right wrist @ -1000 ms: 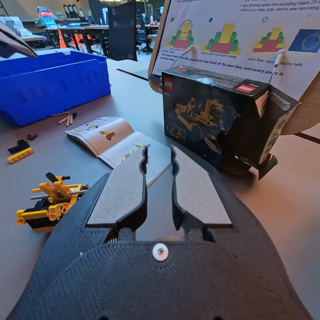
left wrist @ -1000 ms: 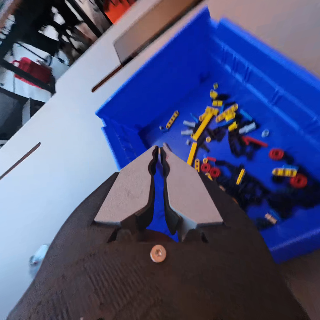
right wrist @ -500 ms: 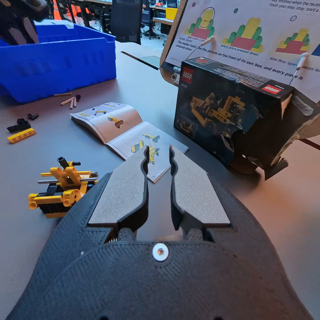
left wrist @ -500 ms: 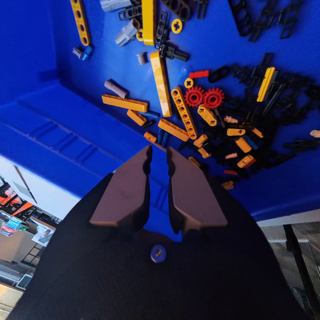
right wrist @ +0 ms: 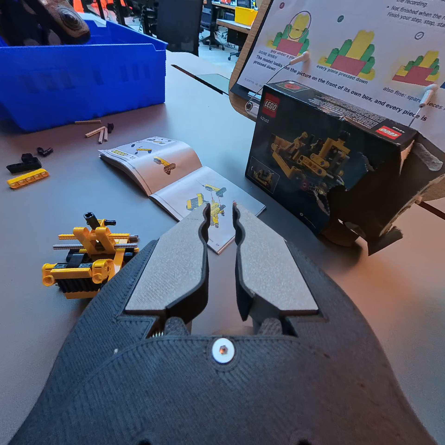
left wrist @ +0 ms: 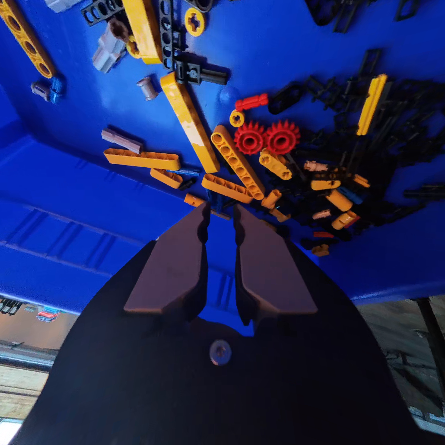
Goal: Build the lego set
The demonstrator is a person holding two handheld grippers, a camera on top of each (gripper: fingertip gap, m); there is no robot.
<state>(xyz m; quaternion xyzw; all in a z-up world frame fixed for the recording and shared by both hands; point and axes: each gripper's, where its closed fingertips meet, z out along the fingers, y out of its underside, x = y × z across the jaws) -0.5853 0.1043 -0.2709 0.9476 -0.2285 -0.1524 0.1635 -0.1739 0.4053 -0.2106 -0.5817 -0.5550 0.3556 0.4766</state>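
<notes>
My left gripper (left wrist: 221, 209) hangs inside the blue bin (left wrist: 72, 240), open and empty. Its tips are just above a blue pin (left wrist: 216, 201) and short yellow beams (left wrist: 226, 187) near the bin wall. Two red gears (left wrist: 266, 137), a long yellow beam (left wrist: 190, 122) and a heap of black parts (left wrist: 385, 144) lie further in. My right gripper (right wrist: 220, 207) is open and empty above the open instruction booklet (right wrist: 168, 173). The partly built yellow and black model (right wrist: 89, 257) stands on the table to its left.
The set's box (right wrist: 325, 168) stands to the right in front of a board with a printed sheet (right wrist: 361, 48). The blue bin (right wrist: 79, 79) is at the back left with the left gripper (right wrist: 60, 21) in it. A yellow beam (right wrist: 27, 178), black parts (right wrist: 24, 163) and tan axles (right wrist: 98, 131) lie loose on the table. My right fingertips sit around 50 centimeters from my left ones. My right gripper is the nearer one to the yellow beam (right wrist: 27, 178): about 25 centimeters, against 30 centimeters.
My left gripper swung over the bin's edge and went down close to the pieces, and its jaws opened wider. My right gripper drew back a little over the booklet.
</notes>
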